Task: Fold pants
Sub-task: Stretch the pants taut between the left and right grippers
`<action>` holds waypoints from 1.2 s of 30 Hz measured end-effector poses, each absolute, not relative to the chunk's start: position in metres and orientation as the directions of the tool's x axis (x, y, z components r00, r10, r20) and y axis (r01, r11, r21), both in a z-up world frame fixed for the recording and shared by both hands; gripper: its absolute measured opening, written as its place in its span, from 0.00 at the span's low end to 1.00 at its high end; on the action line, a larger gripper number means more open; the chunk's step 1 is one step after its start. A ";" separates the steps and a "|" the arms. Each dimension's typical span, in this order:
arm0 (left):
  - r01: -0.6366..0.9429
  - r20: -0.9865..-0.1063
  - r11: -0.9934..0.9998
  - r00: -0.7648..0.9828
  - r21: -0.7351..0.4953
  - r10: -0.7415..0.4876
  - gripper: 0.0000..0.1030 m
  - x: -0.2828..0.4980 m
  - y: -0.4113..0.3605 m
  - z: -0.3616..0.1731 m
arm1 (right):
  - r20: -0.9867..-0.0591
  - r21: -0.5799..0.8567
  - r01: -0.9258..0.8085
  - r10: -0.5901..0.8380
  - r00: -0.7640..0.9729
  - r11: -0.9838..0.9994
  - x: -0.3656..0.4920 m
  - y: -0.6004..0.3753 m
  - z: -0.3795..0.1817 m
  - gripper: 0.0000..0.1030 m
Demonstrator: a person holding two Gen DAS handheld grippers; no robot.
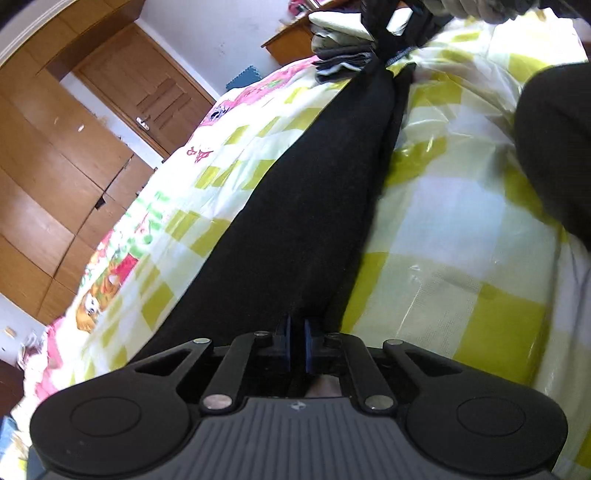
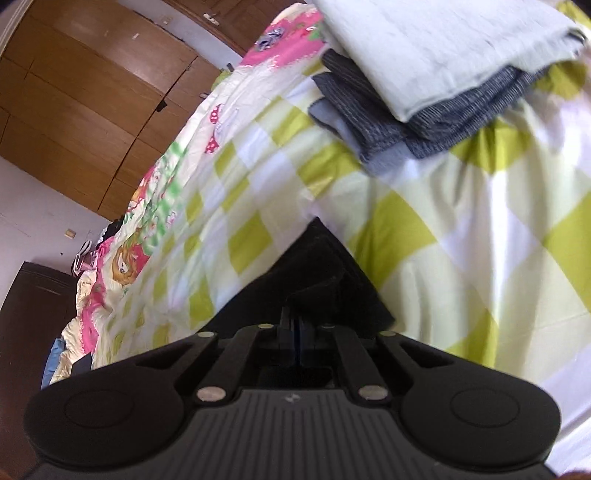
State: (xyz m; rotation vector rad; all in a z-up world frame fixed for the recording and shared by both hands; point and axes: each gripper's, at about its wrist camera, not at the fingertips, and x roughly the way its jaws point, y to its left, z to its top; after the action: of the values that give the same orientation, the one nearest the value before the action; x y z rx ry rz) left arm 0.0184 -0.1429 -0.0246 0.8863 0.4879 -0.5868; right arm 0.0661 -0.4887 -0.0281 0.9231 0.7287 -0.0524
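Note:
The black pants (image 1: 295,206) stretch as a long taut band over the yellow-checked bed cover (image 1: 461,236), from my left gripper (image 1: 297,328) up to the far end. My left gripper is shut on the near end of the pants. The right gripper (image 1: 384,33) appears at the top of the left wrist view, pinching the far end of the pants. In the right wrist view my right gripper (image 2: 295,321) is shut on a bunched black corner of the pants (image 2: 317,266), held above the bed cover (image 2: 443,240).
A stack of folded clothes, pale on top and grey below (image 2: 424,85), lies on the bed just ahead of the right gripper; it also shows in the left wrist view (image 1: 343,48). Another black garment (image 1: 554,147) lies at the right. Wooden wardrobe and door (image 1: 74,129) stand beyond the bed.

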 end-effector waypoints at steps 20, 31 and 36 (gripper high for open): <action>0.672 -0.616 0.497 0.727 0.549 -0.304 0.22 0.022 -0.138 -0.014 | -0.585 0.686 0.316 0.239 0.775 0.655 0.057 -0.492 -0.018 0.04; 0.704 -0.642 0.453 0.700 0.546 -0.313 0.22 0.014 -0.137 -0.013 | -0.552 0.727 0.344 0.207 0.808 0.594 0.027 -0.508 -0.022 0.33; 0.724 -0.657 0.459 0.677 0.515 -0.331 0.22 0.006 -0.130 -0.010 | -0.553 0.767 0.357 0.268 0.789 0.533 0.018 -0.491 -0.032 0.39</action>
State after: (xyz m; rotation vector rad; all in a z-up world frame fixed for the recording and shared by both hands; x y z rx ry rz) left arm 0.0063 -0.1301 -0.0101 0.8702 0.5119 -0.6856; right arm 0.0177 -0.4914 -0.0319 1.0299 0.6911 -0.0582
